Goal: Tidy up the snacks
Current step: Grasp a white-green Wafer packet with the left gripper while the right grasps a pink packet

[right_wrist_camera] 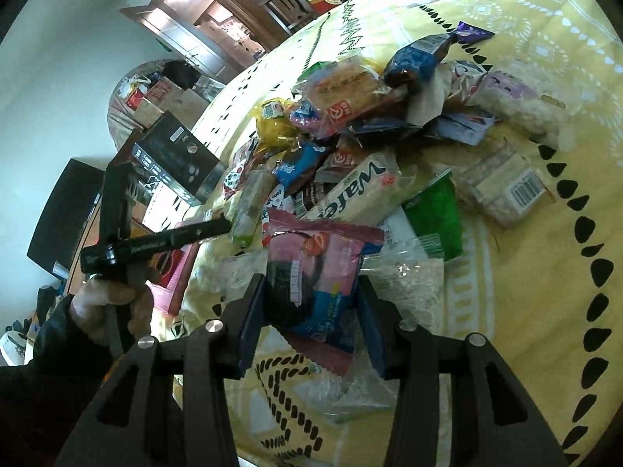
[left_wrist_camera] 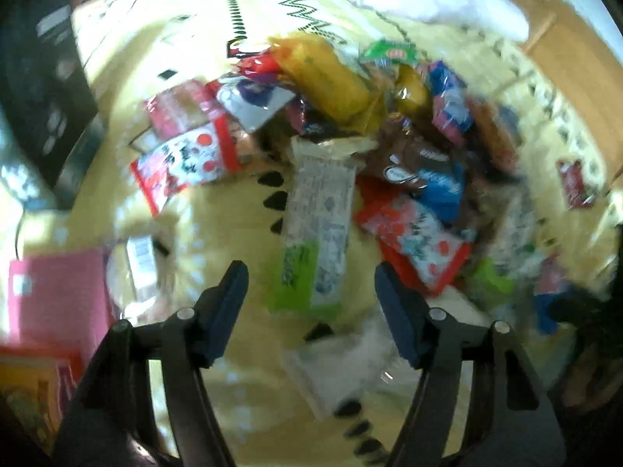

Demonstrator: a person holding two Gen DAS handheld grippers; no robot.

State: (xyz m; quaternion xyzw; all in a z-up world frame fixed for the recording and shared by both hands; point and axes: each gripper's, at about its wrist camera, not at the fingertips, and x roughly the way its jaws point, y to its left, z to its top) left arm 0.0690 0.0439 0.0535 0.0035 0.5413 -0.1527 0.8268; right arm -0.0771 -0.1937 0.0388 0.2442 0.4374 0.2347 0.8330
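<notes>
While the right gripper clamps a pink-and-blue snack packet, the left gripper hangs unclosed, holding nothing, over the long green-ended wafer packet (long axis running straight ahead between its jaws) on the yellow cloth.

A heap of snack packets is lying on the table. A wafer pack is resting at the heap's near edge. A boxed item is sitting left of the heap. One packet is sitting between the right tongs.
</notes>
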